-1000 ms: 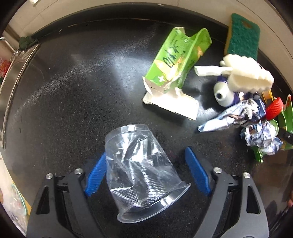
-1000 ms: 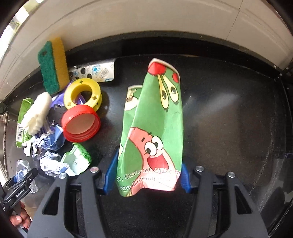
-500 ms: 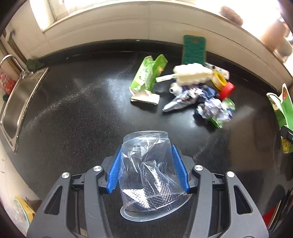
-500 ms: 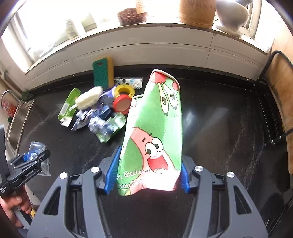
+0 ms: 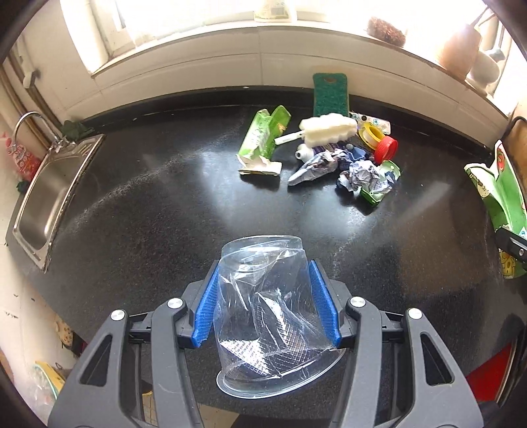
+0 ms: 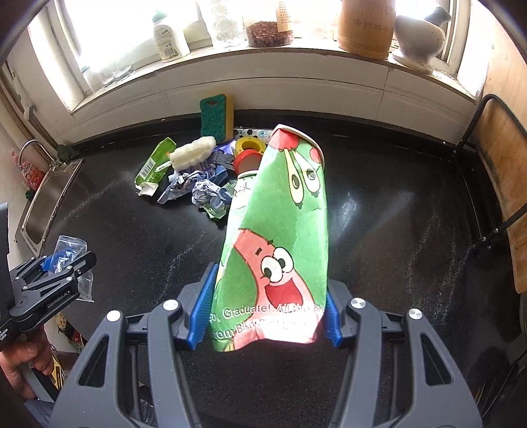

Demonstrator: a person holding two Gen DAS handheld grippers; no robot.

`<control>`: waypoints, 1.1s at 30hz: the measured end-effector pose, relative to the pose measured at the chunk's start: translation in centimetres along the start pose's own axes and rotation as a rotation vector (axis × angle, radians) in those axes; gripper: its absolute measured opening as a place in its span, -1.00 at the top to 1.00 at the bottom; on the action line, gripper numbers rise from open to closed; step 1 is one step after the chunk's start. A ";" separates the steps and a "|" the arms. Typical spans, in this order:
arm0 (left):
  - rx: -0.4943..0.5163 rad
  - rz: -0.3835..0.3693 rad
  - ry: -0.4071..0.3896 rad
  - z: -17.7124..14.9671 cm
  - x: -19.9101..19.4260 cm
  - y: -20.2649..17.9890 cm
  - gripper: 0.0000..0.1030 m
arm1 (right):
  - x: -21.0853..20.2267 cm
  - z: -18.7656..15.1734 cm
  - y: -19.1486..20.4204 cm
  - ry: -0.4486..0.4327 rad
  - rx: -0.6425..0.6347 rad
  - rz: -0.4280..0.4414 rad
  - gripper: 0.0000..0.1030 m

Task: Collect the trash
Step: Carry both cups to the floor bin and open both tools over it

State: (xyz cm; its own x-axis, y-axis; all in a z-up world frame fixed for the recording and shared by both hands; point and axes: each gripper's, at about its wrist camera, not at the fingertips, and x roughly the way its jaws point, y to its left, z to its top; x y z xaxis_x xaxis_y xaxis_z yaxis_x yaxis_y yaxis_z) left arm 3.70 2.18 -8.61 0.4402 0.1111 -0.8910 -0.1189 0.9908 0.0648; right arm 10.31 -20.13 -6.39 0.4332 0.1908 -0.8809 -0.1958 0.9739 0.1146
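Note:
My left gripper [image 5: 265, 303] is shut on a crushed clear plastic cup [image 5: 266, 309] and holds it above the near edge of the black counter [image 5: 148, 204]. My right gripper [image 6: 265, 309] is shut on a flattened green cartoon paper cup [image 6: 280, 237], also raised above the counter. A pile of trash lies at the back: a green carton [image 5: 262, 140], crumpled foil wrappers [image 5: 362, 174], a red lid [image 5: 387, 148] and a yellow tape ring [image 5: 370, 131]. The left gripper with its cup shows in the right wrist view [image 6: 61, 263]; the green cup shows in the left wrist view [image 5: 500, 204].
A steel sink [image 5: 49, 194] with a tap sits at the counter's left end. A green and yellow sponge [image 5: 330, 93] leans on the back wall, with a white brush [image 5: 326, 130] by the pile. Jars and bottles [image 6: 268, 29] stand on the windowsill. A wooden chair [image 6: 504, 184] is at the right.
Both grippers have pulled back and up from the pile, each carrying its cup. The left gripper closed on the clear cup, which lay between open fingers a second ago.

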 end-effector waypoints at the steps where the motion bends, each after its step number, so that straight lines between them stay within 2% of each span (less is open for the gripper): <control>1: -0.011 0.009 -0.009 -0.3 -0.3 0.6 -0.01 | 0.0 0.1 0.4 -0.002 -0.008 0.007 -0.07; 7: -0.123 0.085 -0.050 -2.4 -2.3 5.4 -0.01 | 0.1 0.9 6.6 -0.011 -0.152 0.101 -0.07; 11: -0.252 0.159 -0.058 -5.1 -3.5 10.5 -0.01 | 0.5 1.5 13.9 -0.001 -0.312 0.214 -0.07; 16: -0.450 0.253 -0.025 -10.2 -4.3 17.8 -0.01 | 1.6 0.5 25.7 0.057 -0.554 0.384 -0.07; 23: -0.750 0.353 0.050 -20.3 -4.9 27.7 -0.01 | 2.5 -5.5 41.8 0.203 -0.848 0.615 -0.07; 26: -0.867 0.369 0.051 -24.9 -4.5 31.2 -0.02 | 3.6 -9.1 47.9 0.299 -0.945 0.687 -0.07; 29: -0.946 0.372 0.049 -29.0 -3.7 34.0 -0.02 | 5.2 -12.8 53.0 0.370 -1.040 0.705 -0.07; 33: -1.018 0.348 0.042 -33.5 -1.4 36.6 -0.02 | 7.9 -16.5 57.9 0.426 -1.130 0.684 -0.07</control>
State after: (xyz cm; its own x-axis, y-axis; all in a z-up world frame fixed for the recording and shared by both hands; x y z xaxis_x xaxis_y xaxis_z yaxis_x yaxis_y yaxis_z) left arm -31.08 35.65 -20.04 0.2105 0.3527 -0.9118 -0.9252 0.3732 -0.0692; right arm -12.09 35.79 -14.32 -0.2956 0.3331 -0.8953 -0.9447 0.0376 0.3259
